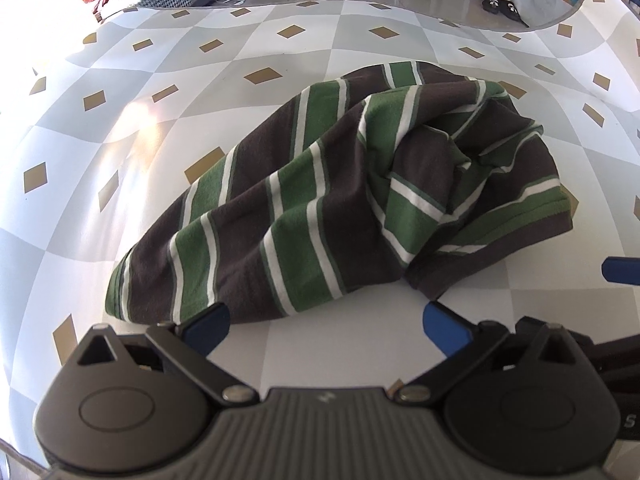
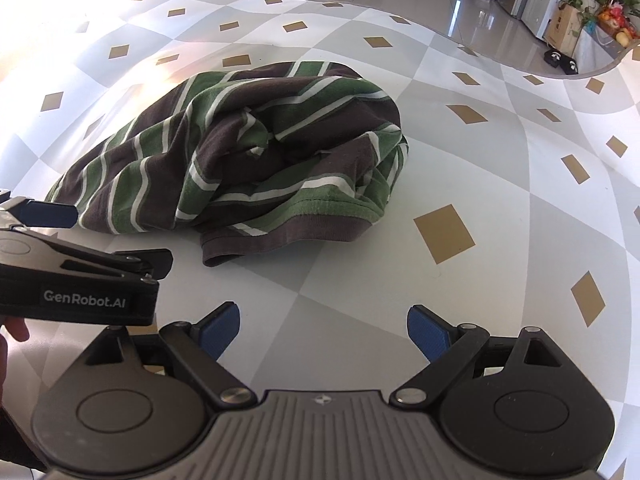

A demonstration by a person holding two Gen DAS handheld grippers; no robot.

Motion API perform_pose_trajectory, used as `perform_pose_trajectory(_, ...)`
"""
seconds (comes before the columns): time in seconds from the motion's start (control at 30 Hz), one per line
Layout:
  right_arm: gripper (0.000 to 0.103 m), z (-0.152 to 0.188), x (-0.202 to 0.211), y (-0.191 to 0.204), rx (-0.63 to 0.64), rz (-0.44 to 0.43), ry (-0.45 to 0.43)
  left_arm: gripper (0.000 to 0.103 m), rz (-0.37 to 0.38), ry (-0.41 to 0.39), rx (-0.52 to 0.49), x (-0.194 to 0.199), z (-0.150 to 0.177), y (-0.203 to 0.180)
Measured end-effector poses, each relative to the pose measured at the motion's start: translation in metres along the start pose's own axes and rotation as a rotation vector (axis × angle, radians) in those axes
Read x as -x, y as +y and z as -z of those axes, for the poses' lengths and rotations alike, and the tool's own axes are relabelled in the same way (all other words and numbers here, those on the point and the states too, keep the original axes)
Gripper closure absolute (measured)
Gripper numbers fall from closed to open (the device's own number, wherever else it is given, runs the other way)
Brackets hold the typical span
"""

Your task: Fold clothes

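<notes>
From the left wrist, the striped shirt point(image 1: 336, 196) lay crumpled in a soft mound on the table point(image 1: 120, 120), its knit cloth banded in dark brown, green and thin white, with a ribbed brown hem curling at the near right. The table wore a glossy cover of grey and white diamonds dotted with small gold lozenges, sunlight glaring on its left part. The left gripper point(image 1: 326, 326) stood wide open with nothing between its blue pads point(image 1: 210, 326); the left one sat just at the shirt's near edge, though contact could not be judged. Bare tabletop stretched all around the heap, and the far edge curved against a shiny tiled floor. From the right wrist, the same shirt point(image 2: 240, 148) sat ahead and to the left, its hem opening toward the camera. The right gripper point(image 2: 324, 332) was likewise spread wide and empty, well short of the cloth over bare table point(image 2: 500, 152). The left gripper point(image 2: 48, 216) reached in from the left, one blue pad close beside the shirt's near-left edge.
</notes>
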State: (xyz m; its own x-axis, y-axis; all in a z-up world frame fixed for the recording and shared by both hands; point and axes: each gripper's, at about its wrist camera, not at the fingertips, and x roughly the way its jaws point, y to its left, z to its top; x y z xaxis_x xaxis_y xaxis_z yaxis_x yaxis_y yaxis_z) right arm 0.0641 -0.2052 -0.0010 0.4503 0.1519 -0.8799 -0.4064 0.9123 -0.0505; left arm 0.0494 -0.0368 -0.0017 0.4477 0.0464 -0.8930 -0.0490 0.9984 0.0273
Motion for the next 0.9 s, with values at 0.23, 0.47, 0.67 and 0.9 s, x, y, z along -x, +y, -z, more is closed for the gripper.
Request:
perform_pose_trajectory(0.23,0.012,0.008,0.004,-0.002,0.026,0.037,0.015,0.000,0.010,0.037,0.044,0.000,0.013,0.002)
perform_pose_trajectory(0.47,0.012,0.013,0.009,-0.005,0.016,0.105,0.023,0.000,-0.007,0.044,0.046,0.002,0.030,0.003)
perform_pose_trajectory(0.67,0.012,0.016,0.019,-0.007,-0.019,0.157,0.003,0.000,-0.016,0.040,0.071,0.010,0.045,0.008)
perform_pose_trajectory(0.9,0.012,0.021,0.029,-0.008,-0.073,0.189,-0.023,0.000,-0.021,0.032,0.084,0.017,0.055,0.007)
